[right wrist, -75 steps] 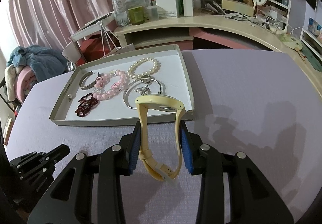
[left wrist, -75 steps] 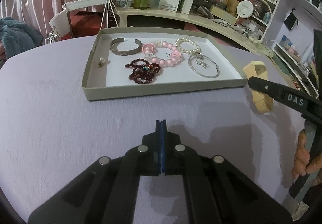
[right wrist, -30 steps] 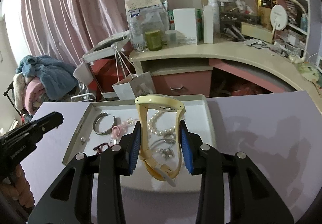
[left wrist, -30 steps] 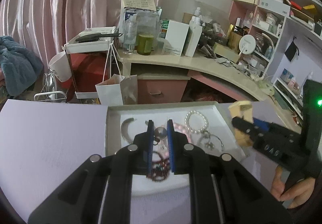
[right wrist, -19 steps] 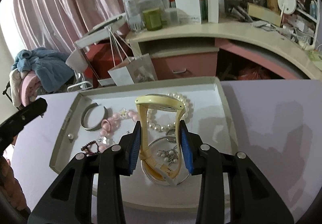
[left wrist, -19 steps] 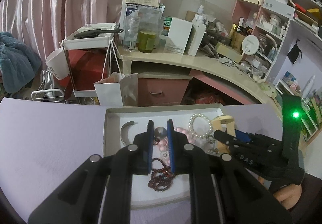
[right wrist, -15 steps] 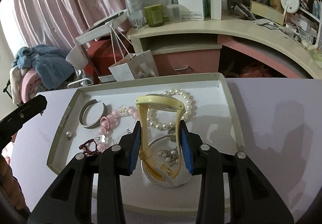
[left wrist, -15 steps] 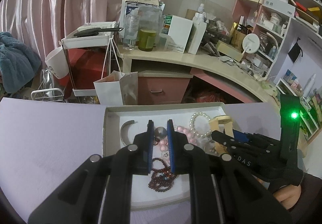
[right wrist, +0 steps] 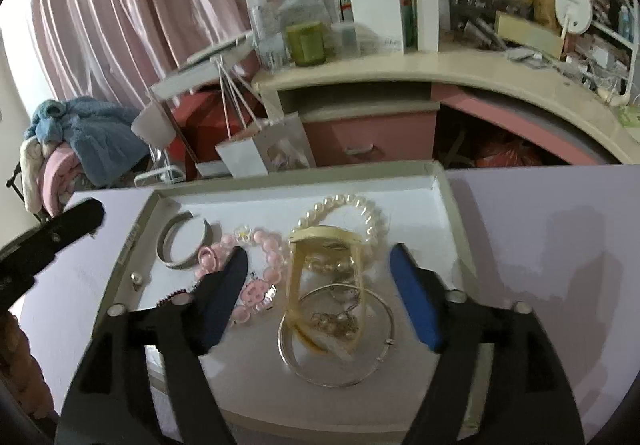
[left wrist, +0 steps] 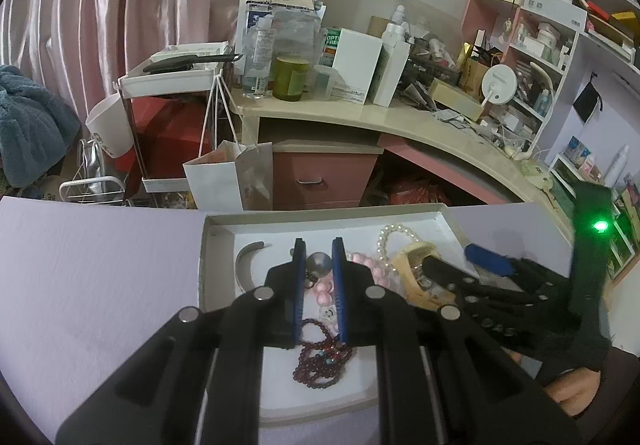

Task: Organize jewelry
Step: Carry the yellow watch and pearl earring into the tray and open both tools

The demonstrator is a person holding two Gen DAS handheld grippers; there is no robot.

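Note:
A shallow grey tray [right wrist: 452, 213] with a white floor holds the jewelry. My right gripper [right wrist: 320, 257] hangs low over its right half. Its jaws are opening, and the yellow watch [right wrist: 326, 241] stands between them, free of both pads. The watch rests on a silver bangle [right wrist: 340, 337] and a pearl bracelet [right wrist: 344, 205]. My left gripper [left wrist: 319, 245] hovers over the tray [left wrist: 204, 265], shut on a small round grey piece [left wrist: 319, 263], perhaps an earring. The watch [left wrist: 416, 265] and right gripper [left wrist: 452, 259] also show there.
Also in the tray are a pink bead bracelet [right wrist: 268, 245], a silver cuff [right wrist: 182, 241], a small stud [right wrist: 136, 277] and a dark red bead bracelet [left wrist: 320, 361]. Lilac tablecloth [right wrist: 540, 229] surrounds the tray. Behind stand a cluttered desk [right wrist: 400, 73] and a paper bag [right wrist: 260, 153].
My right jaws have spread wide and let go of the yellow watch, which now sits in the tray on the bangle. The left gripper keeps its hold and has hardly moved.

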